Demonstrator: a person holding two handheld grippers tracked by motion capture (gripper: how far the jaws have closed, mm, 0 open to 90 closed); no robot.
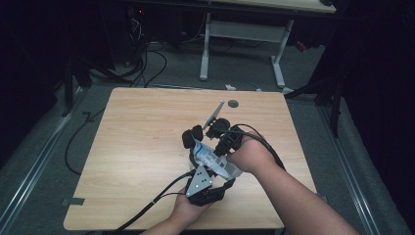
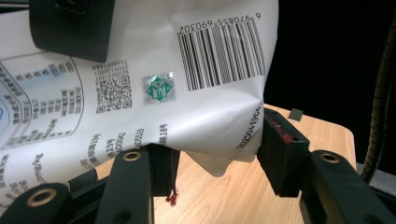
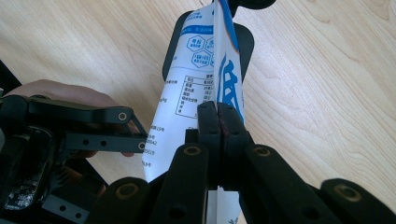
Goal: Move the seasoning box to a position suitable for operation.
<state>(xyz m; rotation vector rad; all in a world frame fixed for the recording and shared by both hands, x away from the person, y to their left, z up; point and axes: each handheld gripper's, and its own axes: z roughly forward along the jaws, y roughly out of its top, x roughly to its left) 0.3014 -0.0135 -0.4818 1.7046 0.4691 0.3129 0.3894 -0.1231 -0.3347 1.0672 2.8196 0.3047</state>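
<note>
- Two hand-held grippers meet on one white pouch (image 1: pixel 211 157) with blue print, at lower centre of the high view, above the wooden surface (image 1: pixel 137 147).
- Left hand-held gripper (image 2: pixel 217 156), coming up from the bottom edge of the high view, has its jaws part open with the pouch's lower edge between them. In the left gripper view the right pad presses into the crumpled corner beside the barcode, and the left pad sits against the pouch's underside.
- Right hand-held gripper (image 3: pixel 218 122), entering from the right in the high view, has its jaws fully closed, pinching a thin seam of the pouch just below the blue lettering.
- Pouch stands on edge in the right gripper view, rising from the closed jaws toward the top centre of the frame.
- Left hand (image 3: pixel 70 95) shows at the left of the right gripper view, just beside the pouch.
- Right hand (image 1: pixel 250 155) lies right of the pouch in the high view.
</note>
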